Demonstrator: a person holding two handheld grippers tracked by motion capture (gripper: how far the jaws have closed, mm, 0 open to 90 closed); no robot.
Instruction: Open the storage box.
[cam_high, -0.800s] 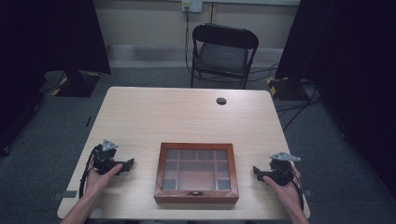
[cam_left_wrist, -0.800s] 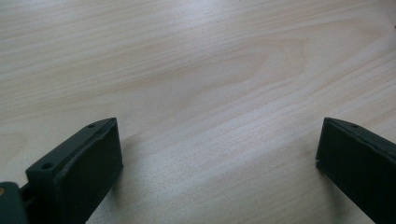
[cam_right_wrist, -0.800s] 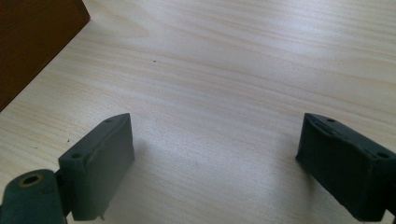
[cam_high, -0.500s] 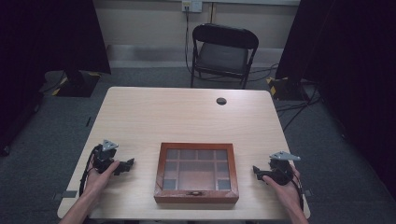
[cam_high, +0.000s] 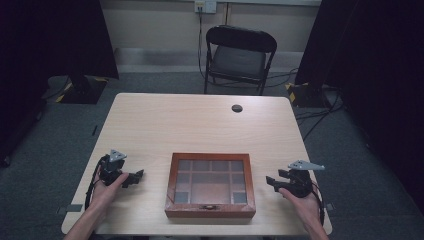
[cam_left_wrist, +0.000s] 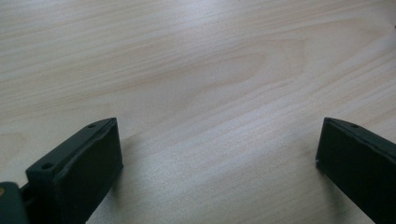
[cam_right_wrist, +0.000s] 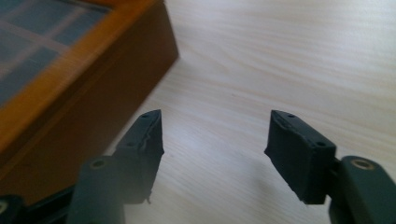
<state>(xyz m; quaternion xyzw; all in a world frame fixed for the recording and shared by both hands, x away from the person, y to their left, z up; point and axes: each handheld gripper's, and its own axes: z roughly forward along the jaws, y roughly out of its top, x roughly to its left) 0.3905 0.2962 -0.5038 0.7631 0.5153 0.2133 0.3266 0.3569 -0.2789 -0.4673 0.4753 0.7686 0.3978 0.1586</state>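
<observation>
A brown wooden box (cam_high: 210, 185) with a glass lid over several compartments lies shut near the front middle of the light wooden table (cam_high: 200, 125). My left gripper (cam_high: 136, 176) rests low on the table to the box's left, open, with bare wood between its jaws (cam_left_wrist: 219, 140). To the right of the box my right gripper (cam_high: 270, 181) is also open and holds nothing. In the right gripper view (cam_right_wrist: 212, 135) the box's side wall (cam_right_wrist: 79, 107) stands just left of the left jaw.
A small black round cap (cam_high: 237, 108) sits in the tabletop at the far side. A black folding chair (cam_high: 239, 59) stands behind the table. Cables (cam_high: 320, 112) run over the grey floor at the right.
</observation>
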